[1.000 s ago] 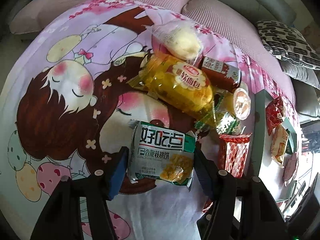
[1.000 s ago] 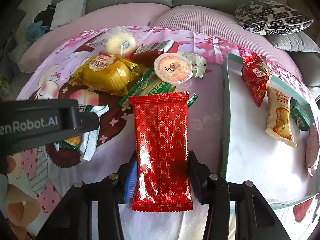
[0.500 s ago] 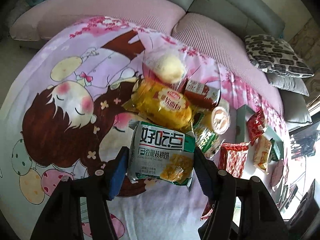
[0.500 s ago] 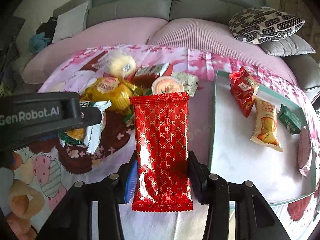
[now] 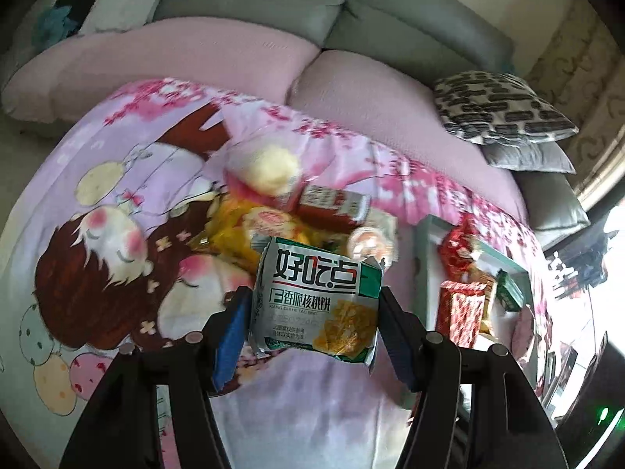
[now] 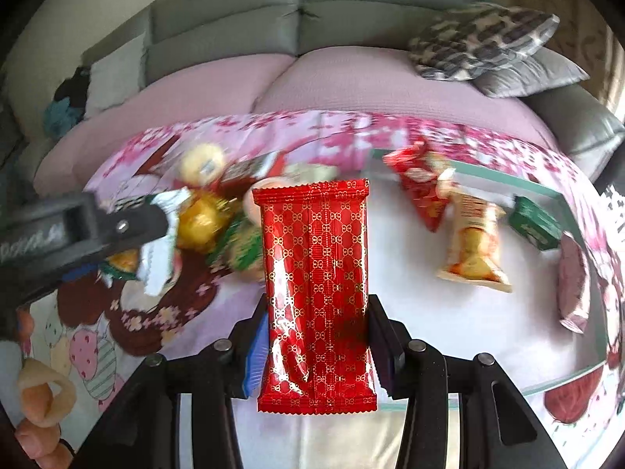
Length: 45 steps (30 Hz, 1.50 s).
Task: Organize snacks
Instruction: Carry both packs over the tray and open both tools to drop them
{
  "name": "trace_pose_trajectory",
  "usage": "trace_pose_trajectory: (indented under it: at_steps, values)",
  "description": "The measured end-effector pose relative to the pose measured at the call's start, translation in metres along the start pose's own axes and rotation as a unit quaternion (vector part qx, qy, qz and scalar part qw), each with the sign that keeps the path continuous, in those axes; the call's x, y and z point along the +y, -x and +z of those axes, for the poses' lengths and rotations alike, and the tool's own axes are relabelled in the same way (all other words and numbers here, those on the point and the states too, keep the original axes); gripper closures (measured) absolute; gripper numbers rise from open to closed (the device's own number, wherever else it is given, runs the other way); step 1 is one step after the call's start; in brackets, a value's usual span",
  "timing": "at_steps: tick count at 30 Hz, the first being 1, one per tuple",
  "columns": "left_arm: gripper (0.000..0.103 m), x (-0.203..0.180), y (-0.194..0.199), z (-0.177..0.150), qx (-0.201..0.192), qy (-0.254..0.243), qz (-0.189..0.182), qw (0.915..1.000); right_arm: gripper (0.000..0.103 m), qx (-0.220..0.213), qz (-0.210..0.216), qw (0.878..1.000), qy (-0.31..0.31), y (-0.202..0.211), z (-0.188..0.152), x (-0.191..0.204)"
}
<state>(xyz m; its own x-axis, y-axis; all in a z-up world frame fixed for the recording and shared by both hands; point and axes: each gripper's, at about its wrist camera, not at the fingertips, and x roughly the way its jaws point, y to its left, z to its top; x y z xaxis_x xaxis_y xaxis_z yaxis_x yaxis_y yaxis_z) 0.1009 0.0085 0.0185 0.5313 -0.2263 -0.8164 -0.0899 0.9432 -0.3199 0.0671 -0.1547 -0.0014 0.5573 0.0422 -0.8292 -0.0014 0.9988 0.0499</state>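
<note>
My left gripper (image 5: 314,332) is shut on a white-and-green walnut cookie packet (image 5: 316,301) and holds it above the cartoon-print cloth (image 5: 109,234). My right gripper (image 6: 316,346) is shut on a long red patterned wafer packet (image 6: 316,285), held over the left edge of the white tray (image 6: 410,273). A pile of loose snacks lies on the cloth: a yellow bag (image 5: 238,230), a pale round bun (image 5: 269,168), a red box (image 5: 332,203) and a jelly cup (image 5: 367,240). The left gripper also shows at the left of the right wrist view (image 6: 78,230).
The tray with a green rim (image 6: 504,183) holds a red bag (image 6: 420,187), a beige snack packet (image 6: 472,242), a green box (image 6: 535,222) and a pink packet (image 6: 572,285). A grey sofa (image 5: 351,19) with a patterned pillow (image 5: 500,107) stands behind.
Both grippers have lifted with their packets and the scene has dropped away. The right gripper has moved right, over the tray's edge. Both views are blurred by motion.
</note>
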Motion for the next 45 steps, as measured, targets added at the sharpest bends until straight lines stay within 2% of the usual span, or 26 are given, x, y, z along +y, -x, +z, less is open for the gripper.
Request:
trace_pose_trajectory:
  at_steps: [6,11,14,20,26,30,34,42,45]
  values:
    - [0.038,-0.033,0.002,-0.006,-0.013,-0.052,-0.024,0.9983,0.055,-0.013,-0.028,0.997,-0.065,0.012,0.007,-0.055]
    - [0.038,-0.062,0.001,-0.014,-0.021,-0.094,-0.042,0.9944,0.055,-0.016,-0.053,0.99,-0.129,0.018,0.006,-0.107]
    - [0.038,-0.08,-0.001,-0.02,-0.021,-0.117,-0.054,0.9914,0.055,-0.017,-0.07,0.983,-0.166,0.022,0.002,-0.139]
    - [0.038,-0.118,-0.015,-0.037,-0.011,-0.17,-0.069,0.9829,0.055,-0.024,-0.087,0.974,-0.207,0.031,-0.007,-0.173]
    - [0.038,-0.142,-0.032,-0.053,0.0,-0.211,-0.07,0.9749,0.055,-0.027,-0.079,0.974,-0.208,0.028,-0.008,-0.18]
    - [0.038,-0.148,-0.043,-0.06,0.017,-0.216,-0.079,0.9731,0.055,-0.011,-0.073,0.977,-0.198,0.014,-0.008,-0.176]
    - [0.039,-0.154,-0.05,-0.066,0.024,-0.233,-0.068,0.9697,0.055,0.007,-0.071,0.979,-0.191,0.001,-0.01,-0.173]
    - [0.039,-0.15,-0.054,-0.065,0.033,-0.224,-0.067,0.9717,0.054,0.031,-0.073,0.979,-0.189,-0.009,-0.013,-0.174]
    - [0.038,-0.146,-0.05,-0.06,0.031,-0.214,-0.078,0.9733,0.053,0.04,-0.073,0.978,-0.189,-0.015,-0.013,-0.175]
